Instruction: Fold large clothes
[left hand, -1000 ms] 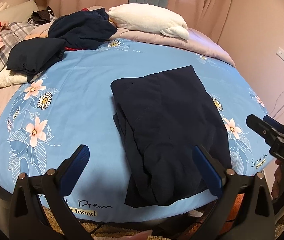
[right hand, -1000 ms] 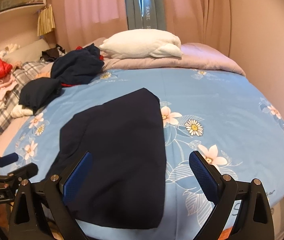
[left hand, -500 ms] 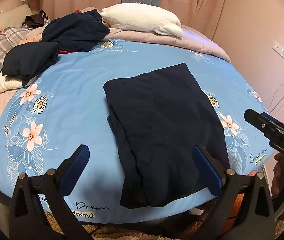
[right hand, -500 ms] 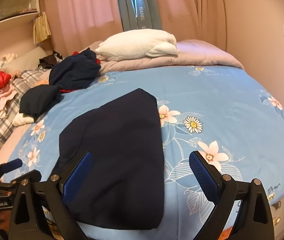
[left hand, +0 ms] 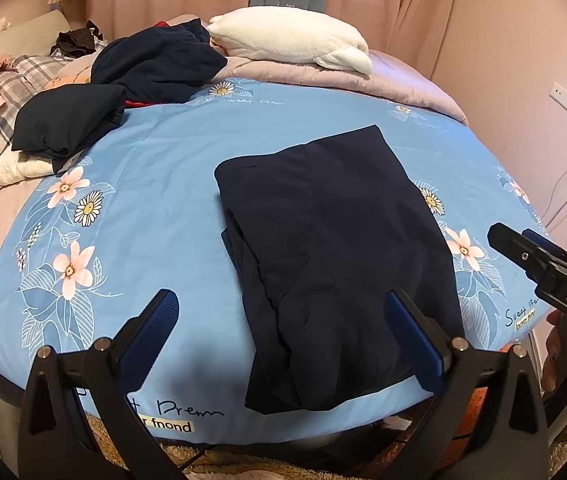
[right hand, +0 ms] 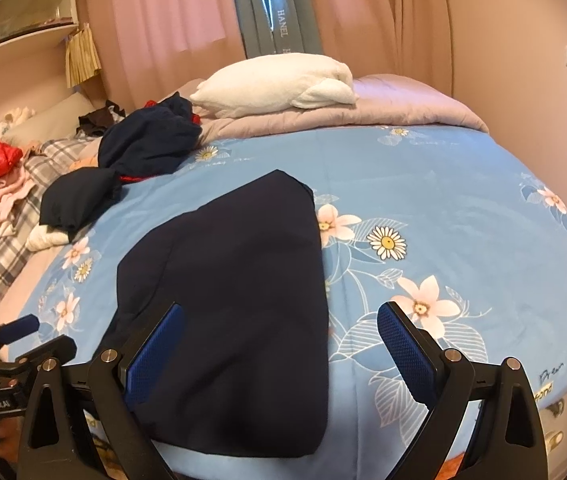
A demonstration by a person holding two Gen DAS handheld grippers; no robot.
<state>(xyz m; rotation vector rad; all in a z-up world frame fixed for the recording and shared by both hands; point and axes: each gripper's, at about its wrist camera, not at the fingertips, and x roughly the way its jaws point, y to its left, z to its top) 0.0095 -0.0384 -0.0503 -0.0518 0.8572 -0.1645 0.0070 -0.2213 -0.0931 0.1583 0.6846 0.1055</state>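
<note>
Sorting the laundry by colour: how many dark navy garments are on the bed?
3: one folded navy garment at the near edge; a folded one at the far left; a crumpled one beside the white pillow. More may hide in the pile.

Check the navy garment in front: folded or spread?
Folded. The navy garment lies as a compact layered panel on the blue bedspread, stacked edges showing along its left side; no sleeves spread out.

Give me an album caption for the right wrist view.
Open right gripper poised above a folded navy garment on a blue floral bedspread.
</note>
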